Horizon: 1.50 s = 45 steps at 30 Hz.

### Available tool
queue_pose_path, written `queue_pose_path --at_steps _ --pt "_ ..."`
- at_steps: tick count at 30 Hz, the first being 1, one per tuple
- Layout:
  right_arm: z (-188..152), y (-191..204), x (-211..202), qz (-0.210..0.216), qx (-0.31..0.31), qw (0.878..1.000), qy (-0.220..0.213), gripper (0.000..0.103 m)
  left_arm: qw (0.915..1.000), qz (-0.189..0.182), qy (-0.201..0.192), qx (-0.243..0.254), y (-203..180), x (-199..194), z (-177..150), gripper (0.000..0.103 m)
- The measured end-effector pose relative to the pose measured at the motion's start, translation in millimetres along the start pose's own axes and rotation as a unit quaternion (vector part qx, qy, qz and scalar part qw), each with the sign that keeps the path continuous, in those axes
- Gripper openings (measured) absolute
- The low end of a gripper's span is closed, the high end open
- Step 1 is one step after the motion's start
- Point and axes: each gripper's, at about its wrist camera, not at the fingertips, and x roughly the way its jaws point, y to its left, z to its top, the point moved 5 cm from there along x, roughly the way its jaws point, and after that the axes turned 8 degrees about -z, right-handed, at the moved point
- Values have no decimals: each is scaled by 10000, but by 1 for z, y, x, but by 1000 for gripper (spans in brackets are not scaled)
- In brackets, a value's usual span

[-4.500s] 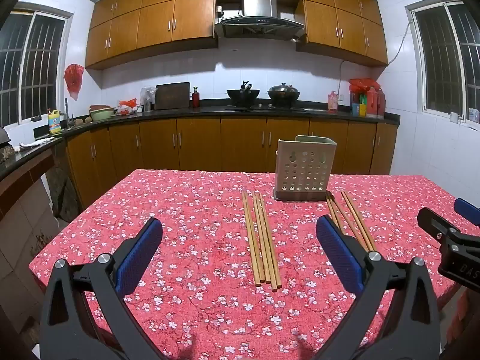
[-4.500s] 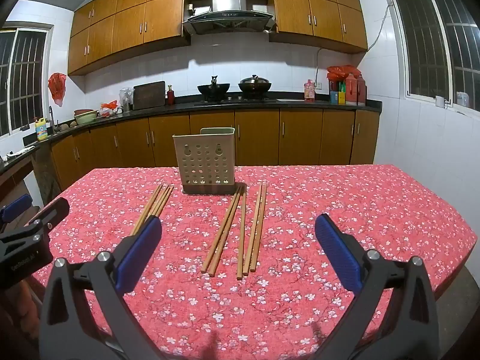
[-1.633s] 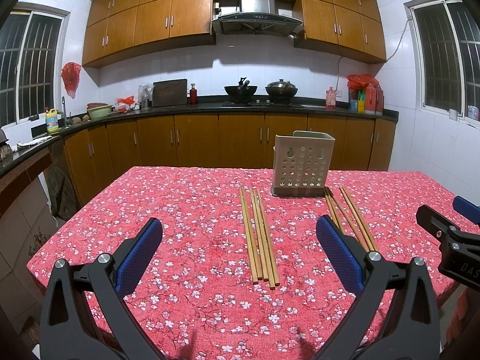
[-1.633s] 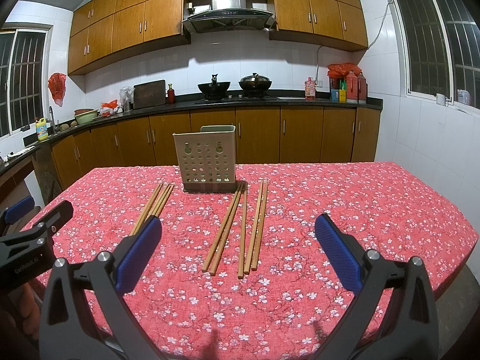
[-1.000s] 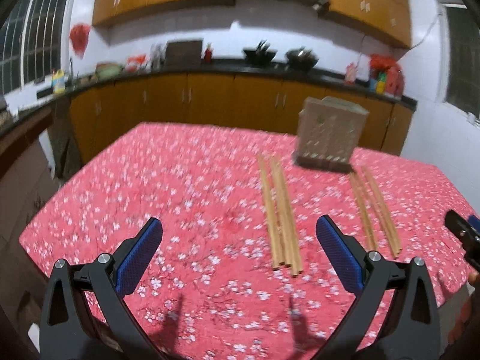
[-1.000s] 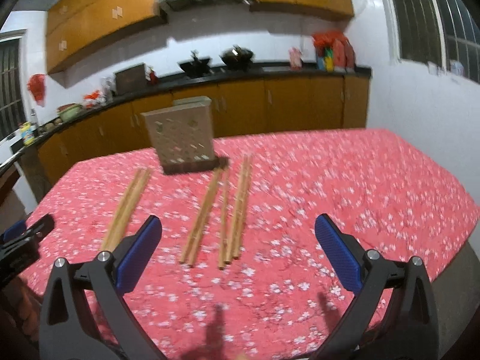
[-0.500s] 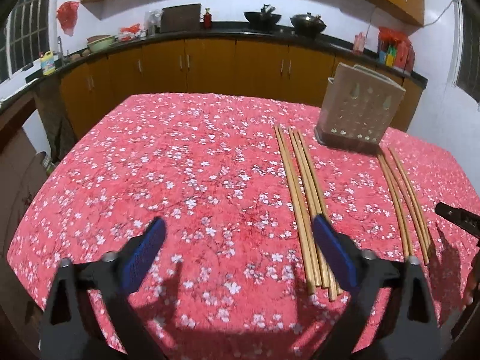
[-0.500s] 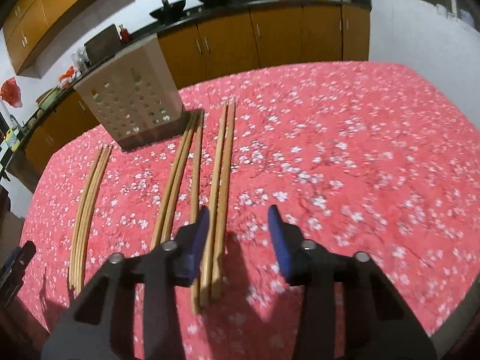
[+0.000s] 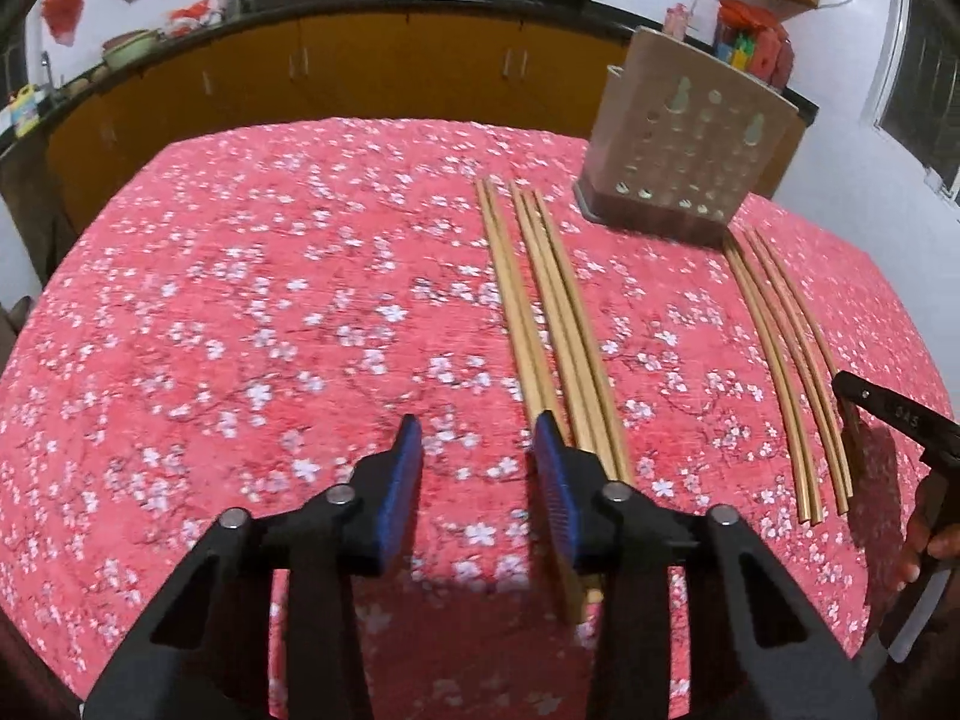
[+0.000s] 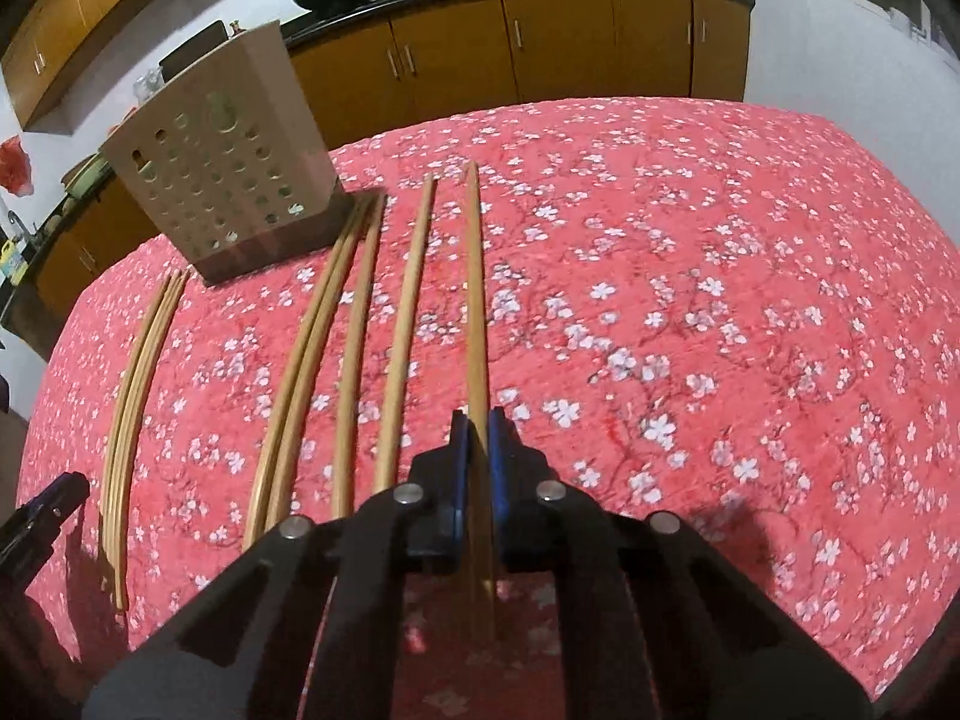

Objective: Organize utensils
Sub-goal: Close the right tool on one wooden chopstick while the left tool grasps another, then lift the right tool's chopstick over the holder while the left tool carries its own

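Wooden chopsticks lie in two groups on the red floral tablecloth point(image 9: 240, 300), in front of a beige perforated utensil holder point(image 9: 684, 162). My left gripper point(image 9: 477, 462) hovers low over the near end of the middle group of chopsticks point(image 9: 540, 312). Its jaws are closing with only cloth between them, and the right finger point(image 9: 555, 468) covers the leftmost sticks' near ends. My right gripper point(image 10: 474, 426) is shut on the near end of the rightmost chopstick point(image 10: 476, 276), which points toward the holder point(image 10: 222, 162). Several loose chopsticks point(image 10: 402, 324) lie to its left.
A second chopstick group point(image 9: 780, 360) lies to the right of the holder in the left wrist view. The same sticks point(image 10: 138, 372) show at the far left in the right wrist view. Kitchen cabinets point(image 9: 360, 72) and a counter run behind the table.
Both grippers tipped down and came in close over the chopsticks. The right jaws went from wide open to shut on the rightmost chopstick. The left jaws narrowed a lot.
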Motion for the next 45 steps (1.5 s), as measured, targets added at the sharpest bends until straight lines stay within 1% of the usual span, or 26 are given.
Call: queue_pose_path --at_steps 4,5,7,8,10,11,12,14,17,19,22,24,26,29,35,40,45 --pt "-1 2 -2 -128 -157 9998 -90 9 9998 -172 111 15 -6 6 1 33" --pt "-1 4 -1 -160 -195 9996 -123 9 9997 -196 127 37 -7 7 1 30" --pt "-1 3 -1 -185 -226 9994 -157 9 9996 -162 201 109 -9 11 1 27" --pt "-1 3 -1 -185 -232 9994 -159 9 9996 -154 176 132 -9 11 2 25" --pt "-1 3 -1 -184 -245 9994 -158 9 9995 -42 238 182 -8 13 3 24" --pt "-1 3 -1 -193 -259 9994 -156 9 9994 16 293 179 -7 16 3 17" --pt "-1 3 -1 -209 -275 9993 -152 9 9992 142 279 237 -5 17 5 15" --pt "-2 3 -3 -236 -297 9992 -152 9 9988 218 293 313 -5 20 8 14" --pt "-1 5 -2 -267 -412 9986 -172 9 9975 492 289 423 1 27 17 11" --pt "3 5 -1 -235 -460 9985 -161 9 9976 565 273 307 11 30 25 9" --pt "15 -2 5 -205 -310 9992 -157 8 9980 580 246 73 27 33 35 9" --pt "21 -9 8 -203 -188 9994 -207 8 9989 421 190 -17 34 33 37 9" --pt "23 -12 9 -176 -142 9993 -287 8 9993 350 111 22 35 31 35 9" --pt "23 -10 9 -254 -230 9988 -364 8 9991 387 -22 181 34 28 29 9" --pt "21 -11 6 -224 -273 9987 -364 8 9993 325 -36 190 33 20 18 9" --pt "14 -14 0 -172 -236 9989 -373 8 9988 397 -65 262 31 7 9 9" --pt "15 -13 1 -220 -271 9987 -374 8 9985 451 -55 294 30 7 10 9"
